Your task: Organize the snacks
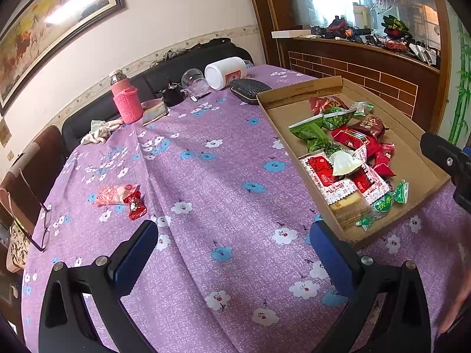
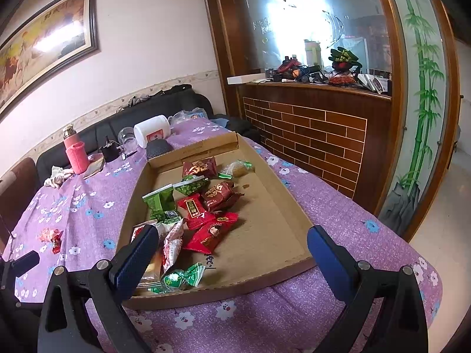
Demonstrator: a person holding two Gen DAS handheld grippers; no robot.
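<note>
Across the desk (image 1: pixel 206 153) spreads a purple flowered cloth, and on it lies the cardboard tray (image 2: pixel 265 223), the landmark for everything else. Inside the tray, heaped toward its left wall, sit the wrapped snacks (image 2: pixel 203 206): green packets, red packets, dark maroon ones, white-and-red biscuit packs and small green candies at the near rim. Beyond the tray's far end lie a white jar (image 1: pixel 225 72) on its side, a clear cup and a dark pouch. Far left of the tray's far end stands a pink bottle (image 1: pixel 125 100) in a knitted sleeve, with a crumpled cloth beside it. Well left of the tray, on bare cloth, lie two loose snacks touching each other: a pink packet (image 1: pixel 113 195) and a small red candy (image 1: pixel 136 206). Eyeglasses (image 1: pixel 41 220) rest farther left still, at the desk edge. Left of the tray's near corner hangs the left claw (image 1: pixel 235 250), fingers spread wide, holding nothing. Over the tray's near rim hangs the right claw (image 2: pixel 232 250), likewise spread wide and empty.
</note>
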